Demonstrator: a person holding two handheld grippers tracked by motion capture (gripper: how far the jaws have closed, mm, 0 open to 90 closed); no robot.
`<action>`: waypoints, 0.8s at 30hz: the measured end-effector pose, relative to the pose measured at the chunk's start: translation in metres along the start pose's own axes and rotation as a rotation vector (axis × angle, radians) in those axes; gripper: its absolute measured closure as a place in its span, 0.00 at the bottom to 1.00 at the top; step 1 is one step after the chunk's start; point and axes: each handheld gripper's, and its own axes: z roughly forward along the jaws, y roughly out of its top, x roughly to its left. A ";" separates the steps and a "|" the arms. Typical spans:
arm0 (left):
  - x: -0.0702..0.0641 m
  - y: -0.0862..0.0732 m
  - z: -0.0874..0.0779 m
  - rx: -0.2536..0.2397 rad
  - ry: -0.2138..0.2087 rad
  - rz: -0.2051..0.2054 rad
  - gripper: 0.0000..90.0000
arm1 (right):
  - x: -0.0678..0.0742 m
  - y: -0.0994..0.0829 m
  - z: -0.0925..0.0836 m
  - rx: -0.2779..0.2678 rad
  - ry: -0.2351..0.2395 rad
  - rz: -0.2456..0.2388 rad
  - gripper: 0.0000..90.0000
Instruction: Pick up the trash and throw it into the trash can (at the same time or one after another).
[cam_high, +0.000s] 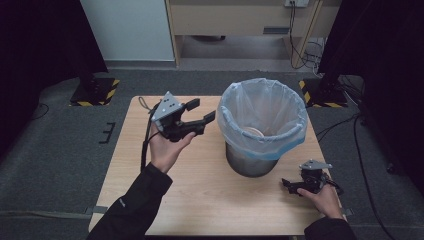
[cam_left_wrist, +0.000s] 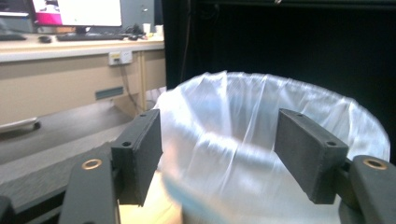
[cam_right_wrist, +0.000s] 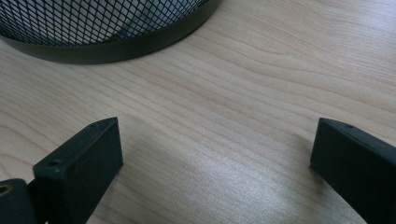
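Observation:
A metal mesh bin (cam_high: 250, 162) lined with a clear, blue-edged plastic bag (cam_high: 262, 107) stands right of the middle of the wooden table (cam_high: 200, 195). Something pale and round (cam_high: 252, 133) lies inside the bag. My left gripper (cam_high: 202, 111) is held above the table just left of the bin's rim, pointing at it. Its jaws stand open with nothing between them. In the left gripper view the bag (cam_left_wrist: 261, 135) lies straight beyond the left gripper (cam_left_wrist: 217, 154). My right gripper (cam_high: 288, 186) rests low on the table at the front right, open and empty. In the right gripper view the right gripper (cam_right_wrist: 215, 158) faces the bin's base (cam_right_wrist: 93, 28).
The table's front edge (cam_high: 200, 234) lies close to both forearms. Dark curtains flank the room, with stands on striped bases (cam_high: 95, 90) behind the table's left and right. Cables (cam_high: 350, 125) trail on the carpet at right. A desk with a monitor (cam_left_wrist: 74, 14) stands beyond.

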 end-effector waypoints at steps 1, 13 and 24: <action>0.003 -0.010 -0.008 0.019 0.010 -0.009 0.33 | 0.000 0.000 0.000 0.000 0.000 0.000 0.03; 0.030 -0.113 -0.055 0.245 0.102 -0.098 0.27 | 0.000 0.000 0.000 0.000 0.000 0.000 0.03; 0.063 -0.182 -0.086 0.495 0.227 -0.167 0.20 | 0.000 0.000 0.000 0.000 0.000 0.000 0.03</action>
